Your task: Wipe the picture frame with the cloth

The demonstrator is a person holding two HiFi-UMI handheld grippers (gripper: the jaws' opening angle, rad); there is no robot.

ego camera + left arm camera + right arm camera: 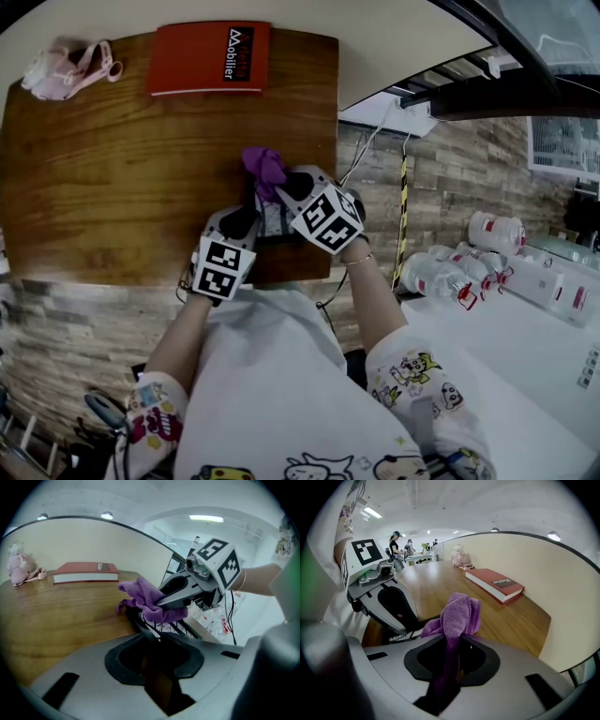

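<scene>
The purple cloth (pixel 265 167) is bunched in my right gripper (pixel 278 184), whose jaws are shut on it; in the right gripper view the cloth (pixel 459 613) sticks up from between them. It rests on the top part of a small black picture frame (pixel 272 223) near the table's front right corner. My left gripper (pixel 246 221) is shut on the frame's near edge. In the left gripper view the frame (pixel 165 628), with its white picture and dark lines, runs from my jaws up under the cloth (pixel 152 603). Most of the frame is hidden by the grippers.
A red book (pixel 210 58) lies at the far edge of the wooden table (pixel 112 187), with a pink soft item (pixel 66 67) at the far left corner. The table's right edge (pixel 336 122) is close by. Large water bottles (pixel 469 267) stand on the floor to the right.
</scene>
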